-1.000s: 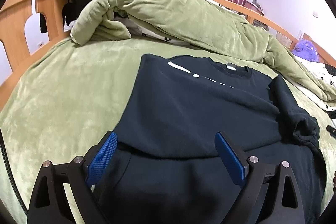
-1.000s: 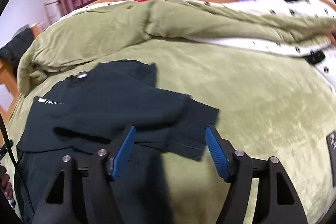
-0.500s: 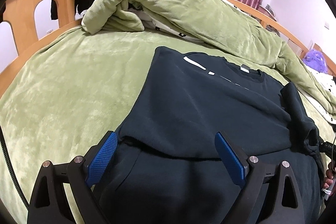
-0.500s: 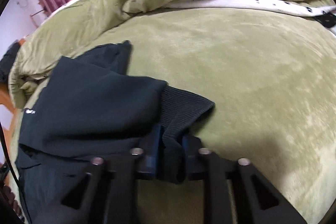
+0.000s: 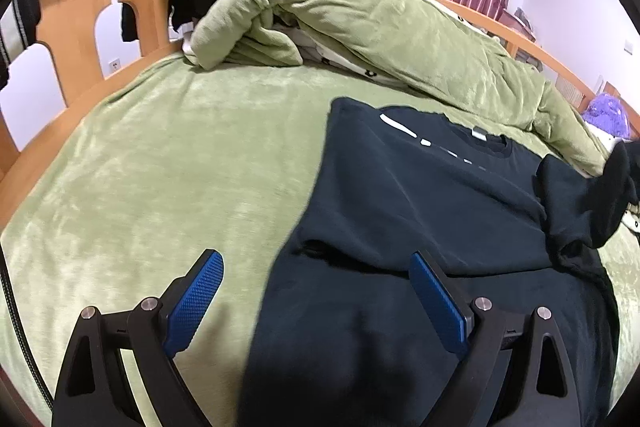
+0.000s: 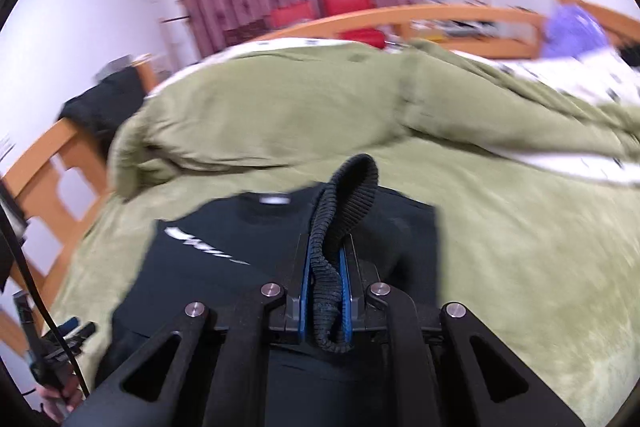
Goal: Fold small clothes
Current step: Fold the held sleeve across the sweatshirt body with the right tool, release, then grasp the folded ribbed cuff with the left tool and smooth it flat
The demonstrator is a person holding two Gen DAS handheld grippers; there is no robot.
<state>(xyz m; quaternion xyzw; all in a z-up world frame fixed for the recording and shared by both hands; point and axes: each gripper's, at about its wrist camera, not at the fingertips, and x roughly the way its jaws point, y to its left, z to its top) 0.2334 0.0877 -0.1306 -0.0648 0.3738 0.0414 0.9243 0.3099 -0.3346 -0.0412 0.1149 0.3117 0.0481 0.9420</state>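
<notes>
Between the earlier frames and this one, the right gripper (image 6: 325, 283) went from wide open over the sleeve to clamped on its ribbed cuff (image 6: 352, 195) and lifted it clear of the bedspread (image 6: 520, 267); the left gripper (image 5: 316, 295) shifted leftward, so that its left pad now stood over bare bedspread.

Jaws: right pair narrow, pinching the cuff between the blue pads, a loop of rib standing up above them. Left pair wide, holding nothing, hovering astride the left edge of the dark sweatshirt (image 5: 420, 195).

Position: the sweatshirt lay flat at centre-right of the left wrist view, collar toward the heaped green blanket (image 5: 380, 27) in the upper half of the frame. Its left sleeve appeared already folded across the body.

Step in hand, by judgement: folding the right sleeve inward. The next move would call for carrying the cuff across the chest and laying it flat before release.

Limitations: the right wrist view was motion-blurred, so the lettering on the chest could not be read. The lower hem was cut off behind the gripper bodies in both views. Whether the left gripper touched the cloth could not be determined.
</notes>
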